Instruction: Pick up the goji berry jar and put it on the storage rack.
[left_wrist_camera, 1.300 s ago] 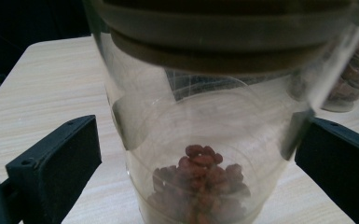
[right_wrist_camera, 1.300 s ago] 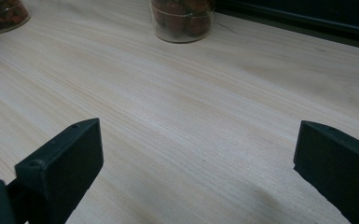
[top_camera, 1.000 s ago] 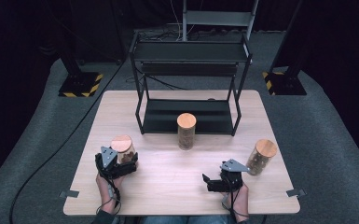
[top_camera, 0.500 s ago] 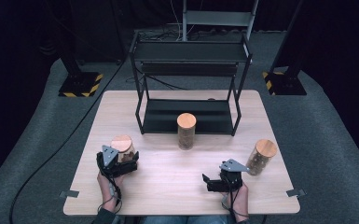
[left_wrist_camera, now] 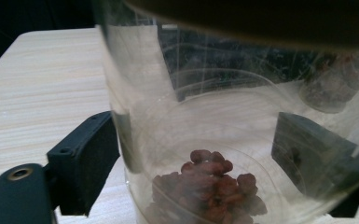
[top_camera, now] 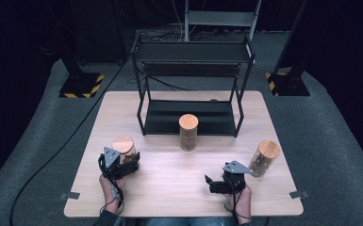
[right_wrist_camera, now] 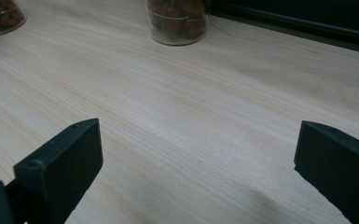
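Jar (top_camera: 124, 147) with cork lid, clear-walled, a small heap of brown pieces at the bottom, upright near the left front of the table (top_camera: 179, 188), clamped between the jaws of the left gripper (top_camera: 125, 162); jaws just closed in, pads pressed to the glass on both sides in the left gripper view (left_wrist_camera: 224, 140). Right gripper (top_camera: 215, 184) low over bare wood near the right front, jaws spread wide, nothing between them. Second cork-lidded jar (top_camera: 188, 132) upright mid-table, just in front of the black shelf rack (top_camera: 193, 52); third jar (top_camera: 264, 158) near the right edge, just beside the right gripper. Table top of pale wood, fine straight grain, matte, small metal brackets at the front corners. Black two-tier rack at the far half of the table, lower shelf dark and flat. Around the table, grey carpet; two black stand bases with yellow-and-black hazard stripes (top_camera: 81, 84) at the far left and right; a black cable across the floor on the left; a grey metal frame behind the rack; dark background beyond.
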A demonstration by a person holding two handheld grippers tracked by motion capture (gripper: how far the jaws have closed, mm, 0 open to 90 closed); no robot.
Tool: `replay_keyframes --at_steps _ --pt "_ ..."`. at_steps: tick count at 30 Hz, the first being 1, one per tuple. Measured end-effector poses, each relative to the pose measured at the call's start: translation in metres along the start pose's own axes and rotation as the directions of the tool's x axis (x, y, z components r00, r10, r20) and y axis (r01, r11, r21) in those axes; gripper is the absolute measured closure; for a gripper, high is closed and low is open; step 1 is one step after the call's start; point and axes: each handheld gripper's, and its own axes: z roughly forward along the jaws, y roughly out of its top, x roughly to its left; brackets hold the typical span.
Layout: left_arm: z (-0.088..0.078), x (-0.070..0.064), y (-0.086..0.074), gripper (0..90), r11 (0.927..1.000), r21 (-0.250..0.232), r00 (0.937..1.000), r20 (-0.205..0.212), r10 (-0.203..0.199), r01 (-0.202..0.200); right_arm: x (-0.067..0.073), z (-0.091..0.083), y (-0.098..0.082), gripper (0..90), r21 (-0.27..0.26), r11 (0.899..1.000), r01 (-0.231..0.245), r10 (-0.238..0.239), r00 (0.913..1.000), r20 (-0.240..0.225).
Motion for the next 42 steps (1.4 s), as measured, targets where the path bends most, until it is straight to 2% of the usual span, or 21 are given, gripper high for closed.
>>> replay_keyframes --at_steps 4,6,20,33,42 --pt "0.0001 -0.0014 -0.0011 19.8 1.0000 0.001 0.9998 0.018 0.003 -0.003 0.0002 -0.0002 -0.0001 0.4 -0.003 1.000 0.002 -0.002 1.0000 0.002" --pt "-0.0003 -0.0036 0.0000 23.6 0.9999 0.006 0.9999 0.010 0.014 -0.014 0.0000 -0.0004 -0.0002 0.6 -0.006 1.000 0.000 0.000 1.0000 0.006" --pt "-0.0013 -0.0015 -0.0010 24.4 0.9995 -0.002 0.9989 0.034 0.032 -0.032 0.0017 0.0008 0.0003 0.6 0.005 0.999 0.035 -0.035 0.9993 -0.016" --pt "-0.0029 -0.0026 0.0000 24.6 0.9991 -0.006 0.9988 0.026 0.042 -0.041 0.0017 0.0009 0.0004 0.5 0.005 0.999 0.039 -0.039 0.9990 -0.021" --pt "-0.0047 -0.0047 0.0067 24.5 0.9986 -0.007 0.9979 0.037 0.053 -0.053 0.0014 0.0008 0.0004 0.5 0.002 0.999 0.038 -0.038 0.9989 -0.027"
